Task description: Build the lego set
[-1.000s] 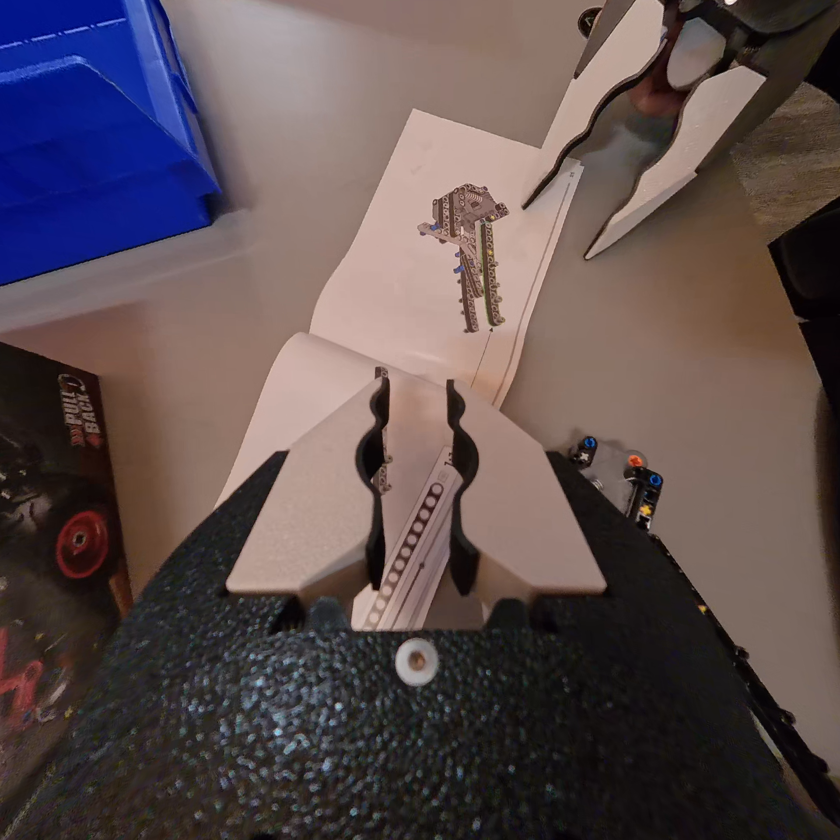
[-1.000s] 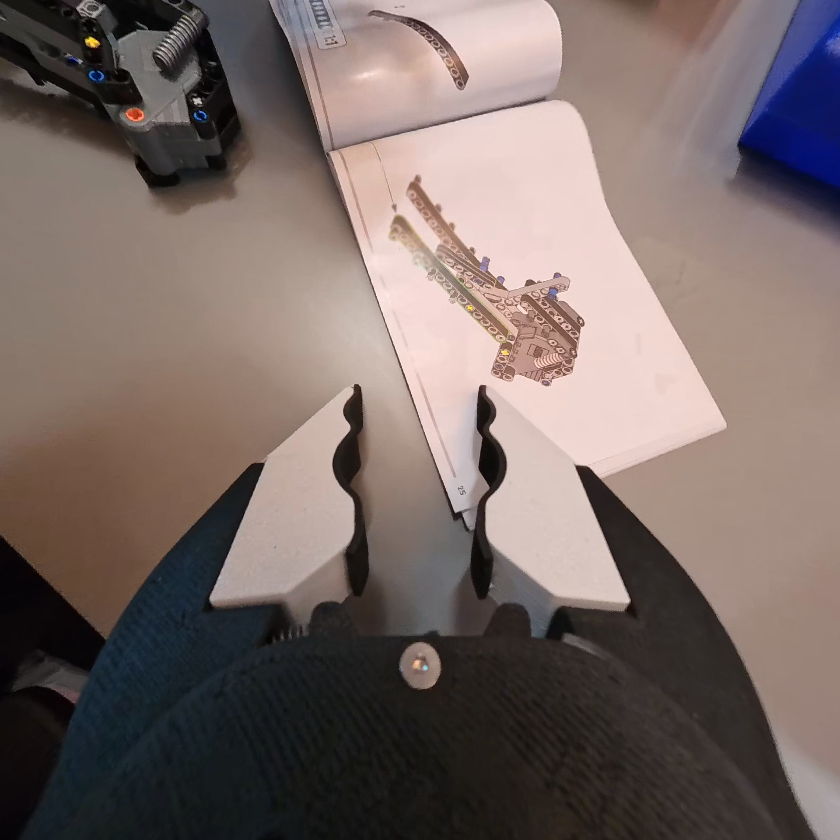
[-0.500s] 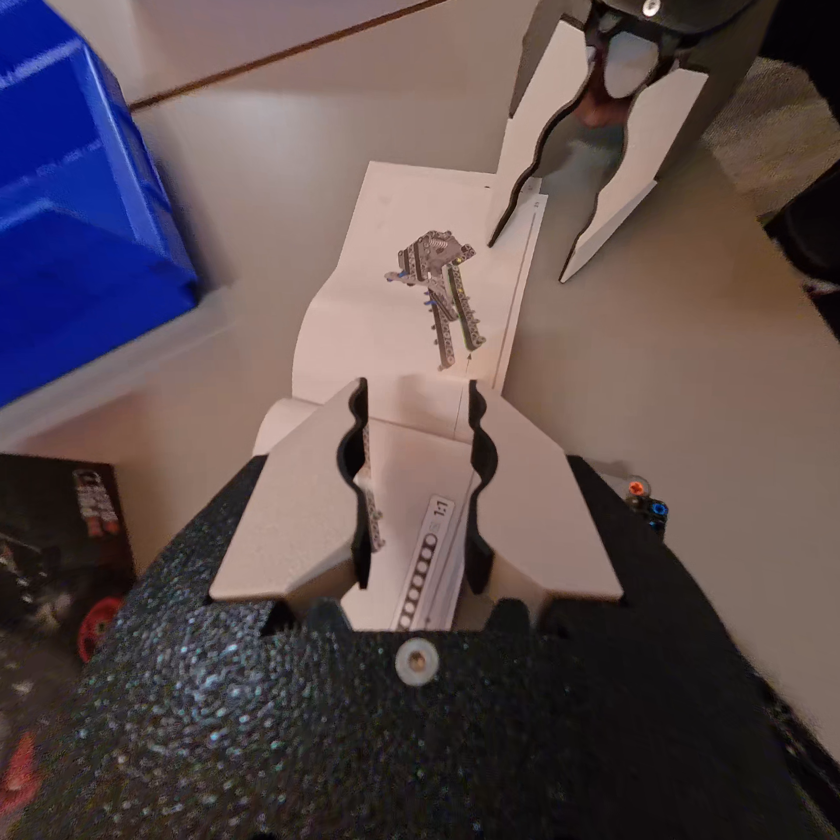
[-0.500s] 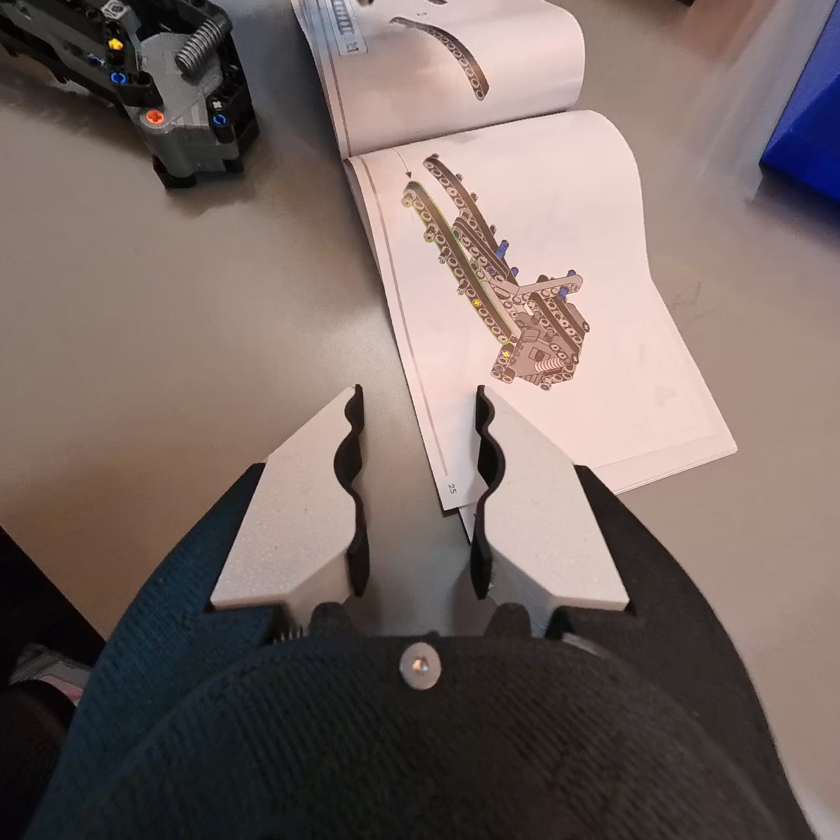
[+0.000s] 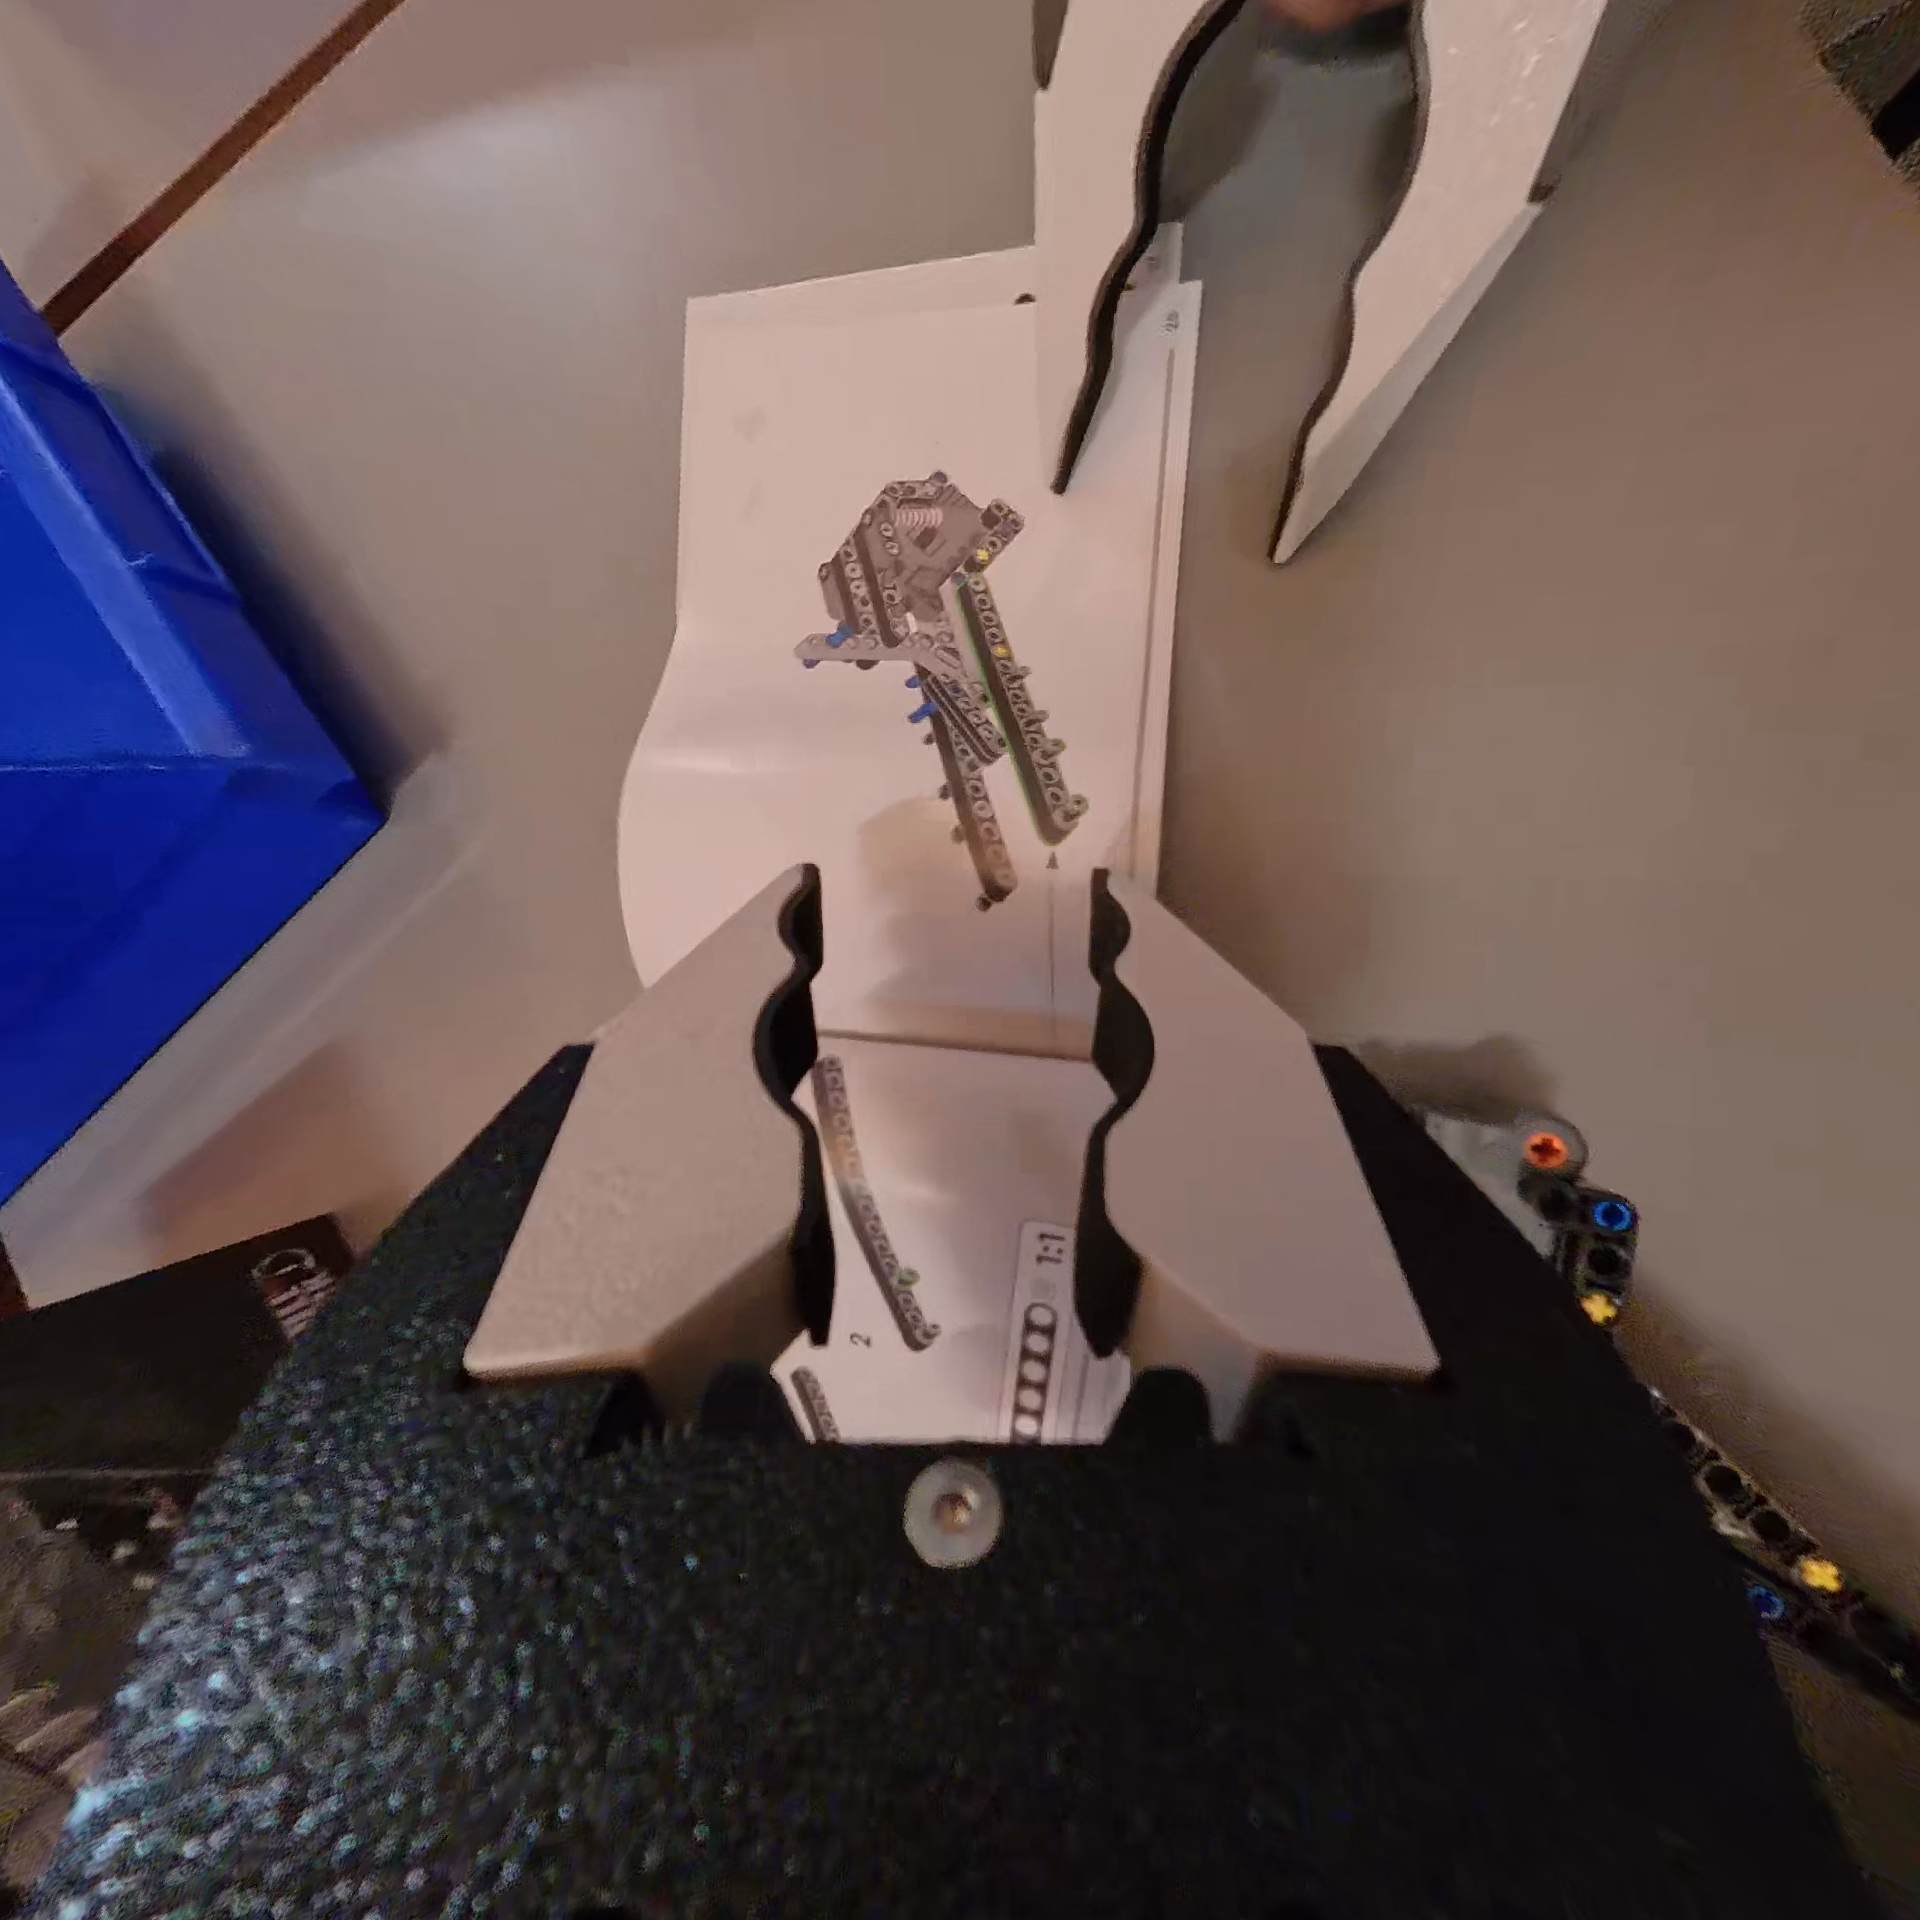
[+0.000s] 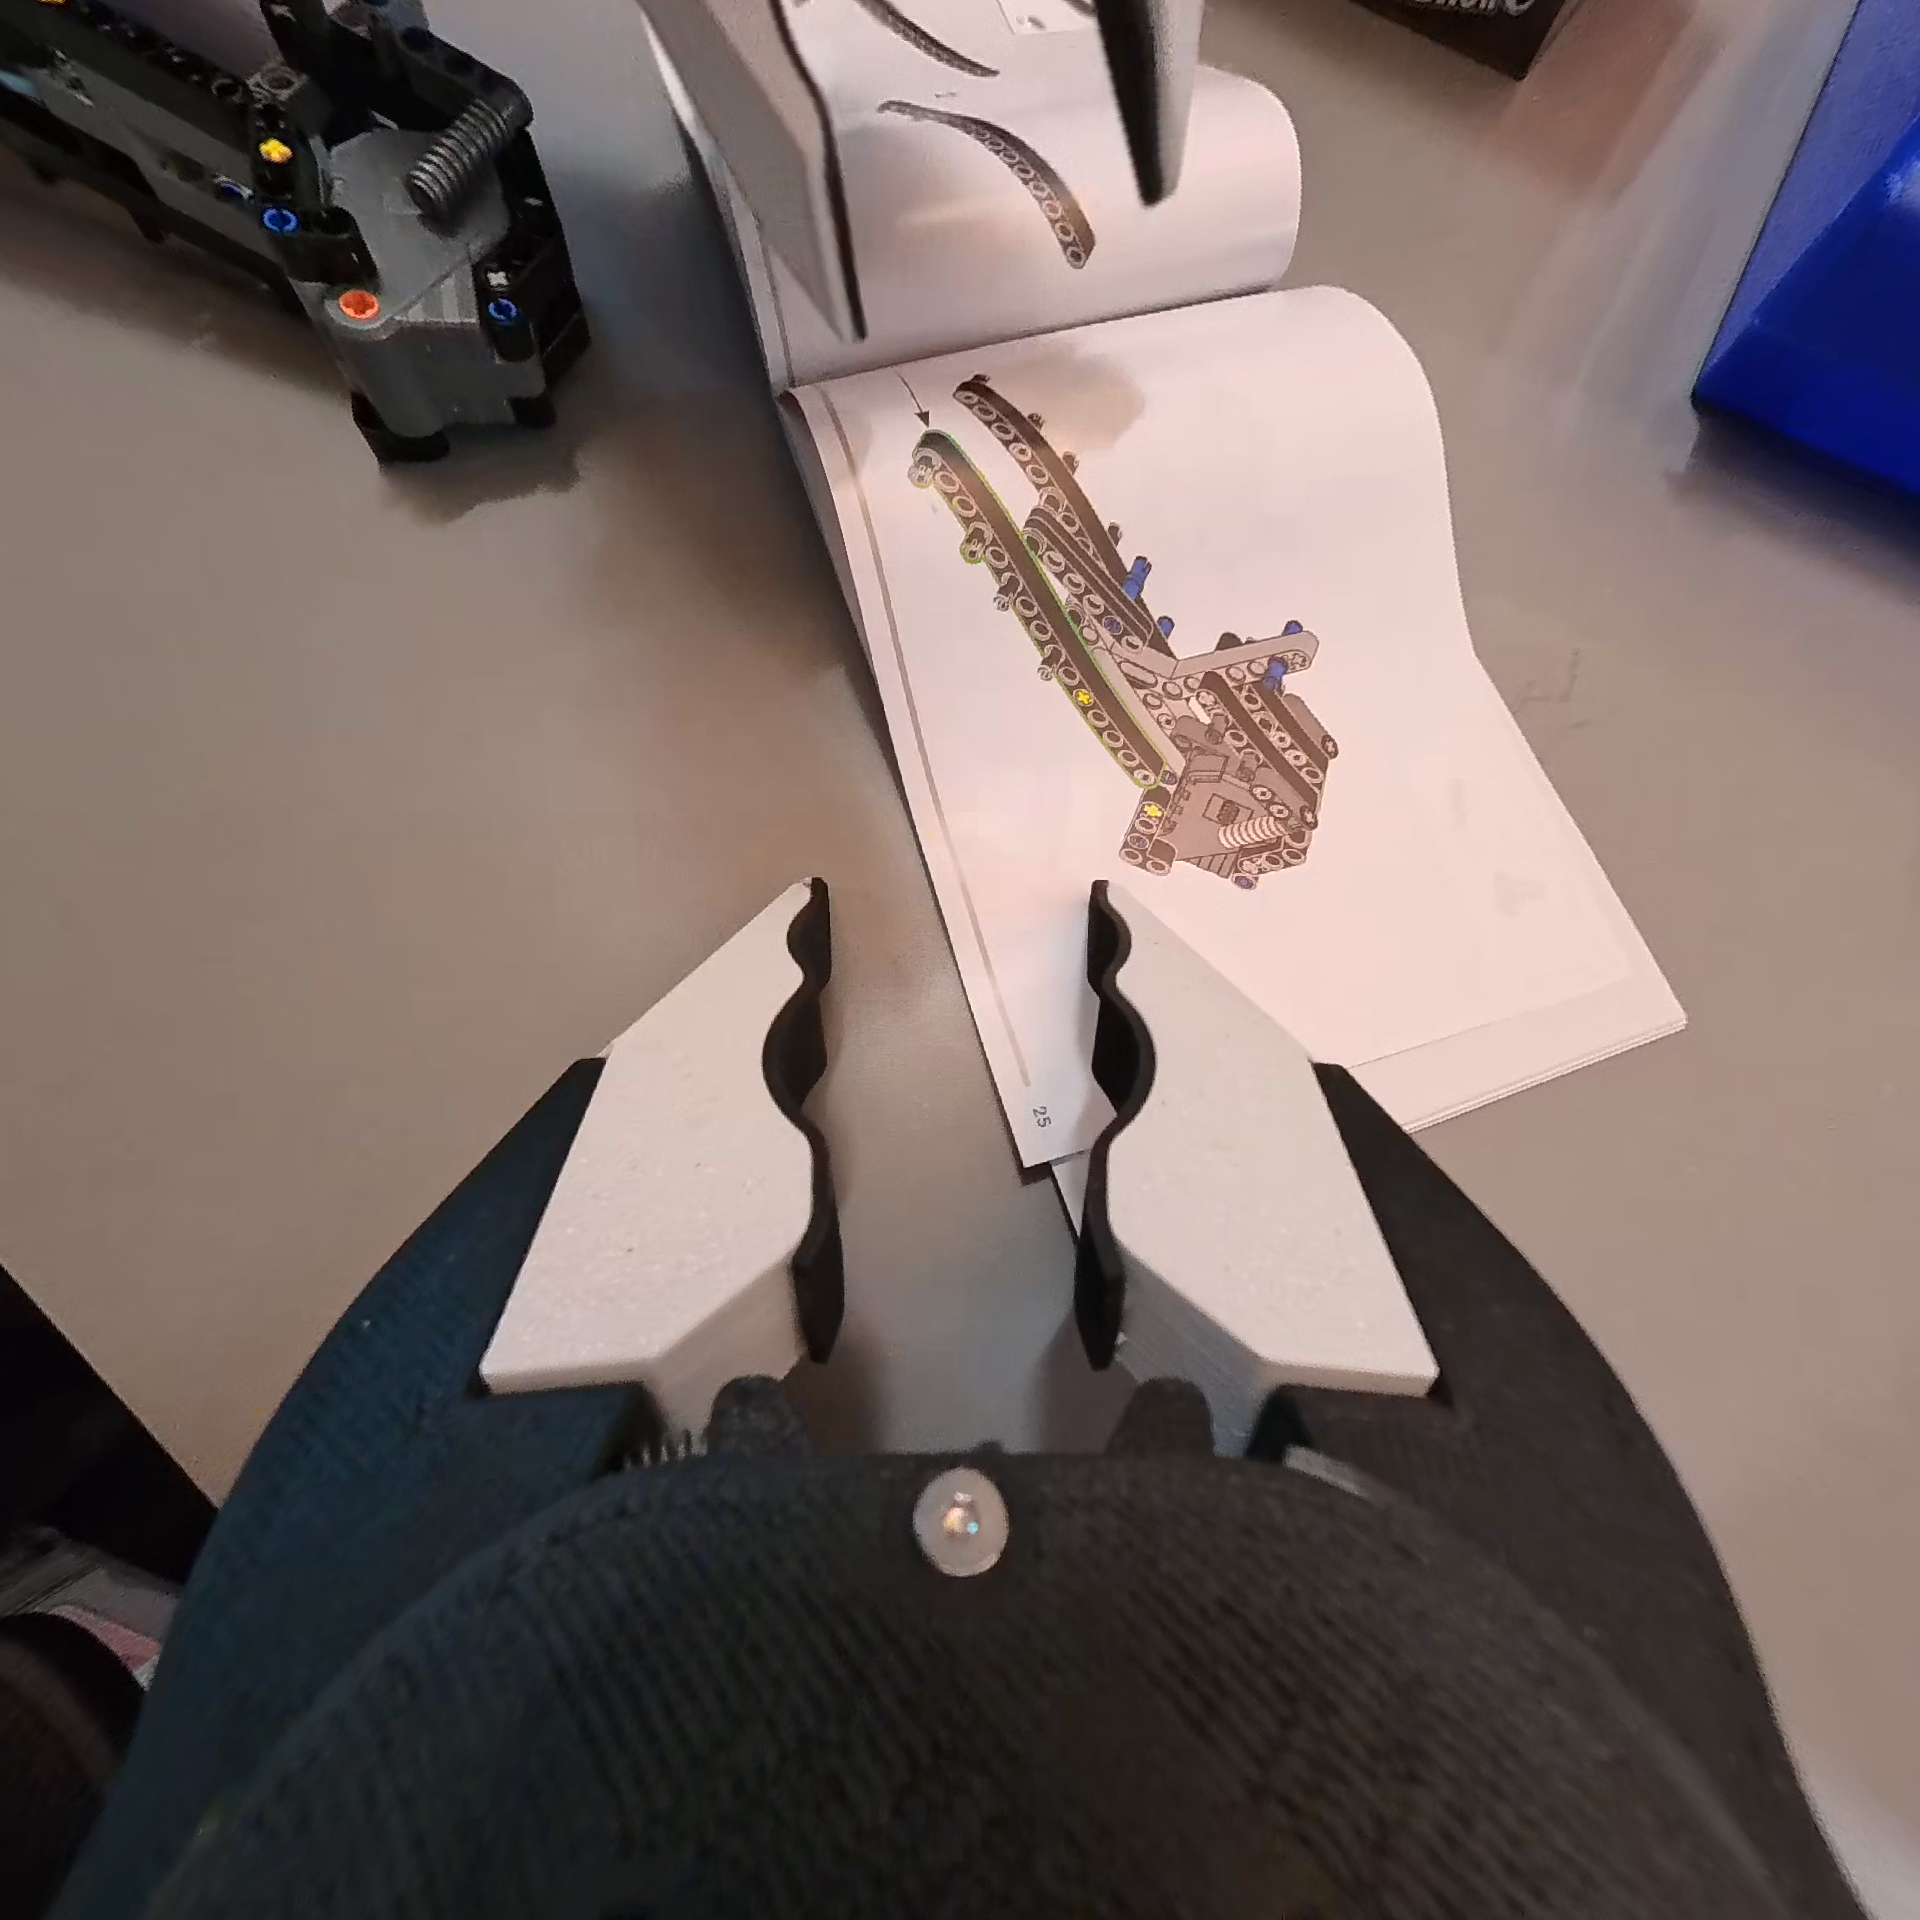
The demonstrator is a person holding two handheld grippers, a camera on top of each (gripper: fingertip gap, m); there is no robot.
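Observation:
An open instruction booklet [image 5: 831, 727] lies on the grey table and also shows in the right wrist view [image 6: 1299, 883]. A partly built black and grey lego assembly [image 6: 416, 312] with a spring stands left of the booklet; its end shows at the right in the left wrist view [image 5: 1579, 1226]. My left gripper [image 5: 951, 883] is open and empty above the booklet's curled page. My right gripper [image 6: 956, 894] is open and empty over the booklet's near corner. Each gripper shows in the other's view, the right [image 5: 1174, 520] and the left [image 6: 987, 260].
A blue bin [image 5: 135, 779] on a clear lid stands beside the booklet and shows at the right in the right wrist view [image 6: 1829, 343]. A dark printed box [image 5: 135, 1382] lies near the left gripper. The table's edge [image 6: 94, 1340] runs at the lower left. Tip to tip, the grippers are about 10 cm apart.
My left gripper has opened wider and moved forward over the booklet. The right gripper has come closer to the booklet, so the two grippers now face each other at short range.

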